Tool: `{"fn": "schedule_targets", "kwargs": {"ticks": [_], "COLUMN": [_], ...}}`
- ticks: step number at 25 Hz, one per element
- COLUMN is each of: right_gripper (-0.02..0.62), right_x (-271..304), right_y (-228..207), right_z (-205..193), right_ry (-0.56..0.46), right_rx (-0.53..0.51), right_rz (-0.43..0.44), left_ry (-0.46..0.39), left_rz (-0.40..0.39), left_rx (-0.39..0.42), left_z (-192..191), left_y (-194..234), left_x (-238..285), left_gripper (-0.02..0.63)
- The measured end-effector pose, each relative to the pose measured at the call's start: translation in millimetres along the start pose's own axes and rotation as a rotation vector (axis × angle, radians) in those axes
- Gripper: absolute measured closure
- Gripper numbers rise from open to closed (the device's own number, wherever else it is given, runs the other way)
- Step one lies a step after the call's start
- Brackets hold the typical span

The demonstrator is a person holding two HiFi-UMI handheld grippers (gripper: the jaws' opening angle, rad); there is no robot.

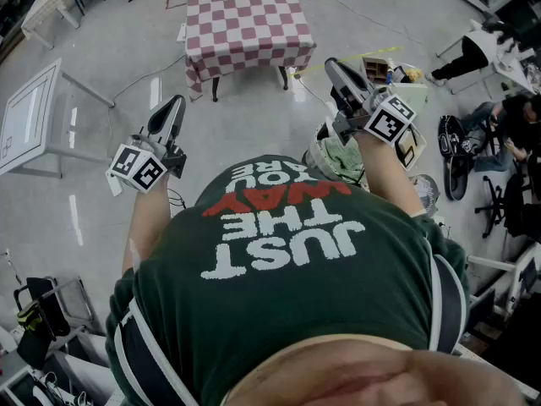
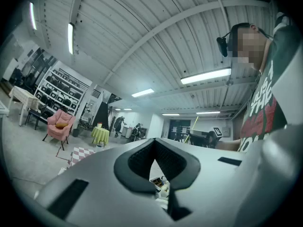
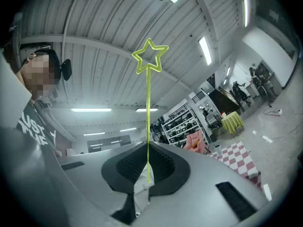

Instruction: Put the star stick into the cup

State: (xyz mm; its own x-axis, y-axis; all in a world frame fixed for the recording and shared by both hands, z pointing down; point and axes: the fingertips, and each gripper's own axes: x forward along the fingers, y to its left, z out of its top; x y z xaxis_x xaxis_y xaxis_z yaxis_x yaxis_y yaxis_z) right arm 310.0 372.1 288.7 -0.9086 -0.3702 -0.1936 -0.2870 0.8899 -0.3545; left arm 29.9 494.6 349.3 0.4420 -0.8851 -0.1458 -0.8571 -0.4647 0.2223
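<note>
The star stick is a thin yellow-green rod topped by an outline star. It stands up from my right gripper, whose jaws are shut on its lower end. In the head view my right gripper is raised at the right, in front of the person's chest. My left gripper is raised at the left with its jaws together and nothing between them. The left gripper view shows the left gripper shut, and the stick far off beside the other gripper. I cannot make out a cup for certain.
A table with a red-and-white checked cloth stands ahead on the grey floor. A white table is at the left. A white pail and a cluttered cart sit at the right, near a seated person.
</note>
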Motion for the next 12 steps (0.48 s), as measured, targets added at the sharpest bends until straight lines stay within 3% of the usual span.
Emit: {"fn": "schedule_targets", "kwargs": {"ticks": [12], "right_gripper": [0.554], "right_x": [-6.1], "right_y": [-8.0], "right_z": [4.6], "right_ry": [-0.010], "right_rx": [-0.002], "right_rz": [0.008], "left_ry": [0.010], "left_rz": [-0.020], "left_rx": [0.009], "left_z": [-4.6], "left_y": [-7.6], "left_x": [13.4], "left_gripper": [0.597]}}
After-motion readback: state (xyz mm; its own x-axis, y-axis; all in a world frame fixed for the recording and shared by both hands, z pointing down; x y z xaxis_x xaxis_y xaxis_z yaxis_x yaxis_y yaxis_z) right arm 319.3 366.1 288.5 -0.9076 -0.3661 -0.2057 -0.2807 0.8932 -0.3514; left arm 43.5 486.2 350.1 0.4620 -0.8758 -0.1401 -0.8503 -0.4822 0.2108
